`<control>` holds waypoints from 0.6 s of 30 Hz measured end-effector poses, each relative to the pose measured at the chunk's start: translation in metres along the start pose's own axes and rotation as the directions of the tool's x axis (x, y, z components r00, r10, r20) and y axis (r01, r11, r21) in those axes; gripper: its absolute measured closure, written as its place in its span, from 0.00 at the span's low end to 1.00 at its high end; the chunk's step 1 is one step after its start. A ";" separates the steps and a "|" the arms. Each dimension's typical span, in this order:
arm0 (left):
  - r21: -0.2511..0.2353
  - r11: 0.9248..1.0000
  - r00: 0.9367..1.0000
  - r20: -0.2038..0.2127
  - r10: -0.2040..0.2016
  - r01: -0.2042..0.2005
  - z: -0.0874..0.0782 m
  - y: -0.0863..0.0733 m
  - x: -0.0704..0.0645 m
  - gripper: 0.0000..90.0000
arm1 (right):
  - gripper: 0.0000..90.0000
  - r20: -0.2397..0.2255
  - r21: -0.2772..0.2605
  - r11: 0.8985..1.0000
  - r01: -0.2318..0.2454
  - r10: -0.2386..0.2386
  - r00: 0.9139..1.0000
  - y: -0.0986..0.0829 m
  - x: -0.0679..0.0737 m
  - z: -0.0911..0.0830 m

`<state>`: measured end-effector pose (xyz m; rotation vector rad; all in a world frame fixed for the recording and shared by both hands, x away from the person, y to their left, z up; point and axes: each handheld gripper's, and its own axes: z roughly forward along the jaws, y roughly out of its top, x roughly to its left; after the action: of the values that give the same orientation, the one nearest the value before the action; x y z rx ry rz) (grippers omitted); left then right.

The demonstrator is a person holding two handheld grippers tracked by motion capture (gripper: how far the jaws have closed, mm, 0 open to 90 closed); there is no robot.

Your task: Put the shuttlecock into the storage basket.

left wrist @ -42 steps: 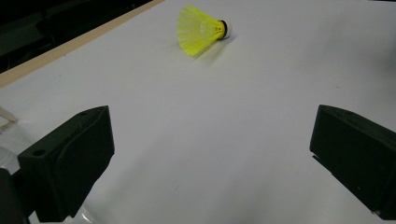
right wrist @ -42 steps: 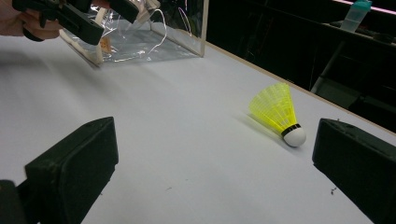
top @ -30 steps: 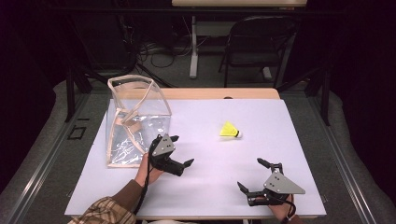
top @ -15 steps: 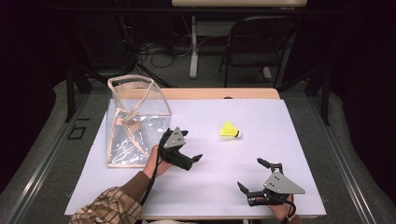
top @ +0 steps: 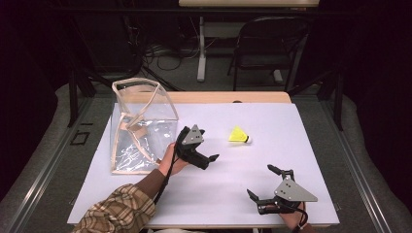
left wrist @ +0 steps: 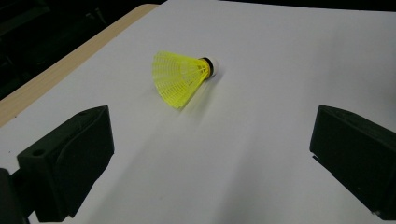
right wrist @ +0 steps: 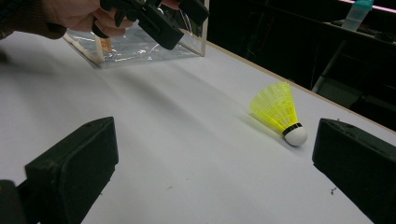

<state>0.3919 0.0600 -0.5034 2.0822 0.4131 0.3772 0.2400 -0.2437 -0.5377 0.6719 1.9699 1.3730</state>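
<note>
While the right tool rests spread, the spread left tool has neared the shuttlecock.

In the right gripper view, the left hand-held gripper beyond the shuttlecock is cut off by the top edge, as is the clear bag behind it, so the bag's upper part cannot be seen. In the high view, the right hand, nearer than the shuttlecock, is mostly hidden under its hand-held gripper. The small tan item inside the bag is too small to identify.
</note>
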 end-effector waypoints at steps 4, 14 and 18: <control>0.008 1.000 1.000 0.008 0.007 -0.007 0.007 0.006 0.002 0.00 | 0.00 0.000 0.000 1.000 0.000 0.000 1.000 0.000 0.000 0.000; 0.045 0.998 0.999 0.033 0.031 -0.033 0.026 0.020 0.007 0.00 | 0.00 -0.001 0.000 1.000 0.000 0.000 1.000 0.000 0.000 0.000; 0.068 0.996 0.998 0.048 0.048 -0.051 0.035 0.024 0.008 0.03 | 0.00 -0.001 -0.001 1.000 -0.002 0.002 1.000 0.000 0.000 0.000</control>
<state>0.4168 0.0254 -0.5001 2.1678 0.3522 0.3478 0.2402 -0.2436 -0.5380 0.6730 1.9700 1.3757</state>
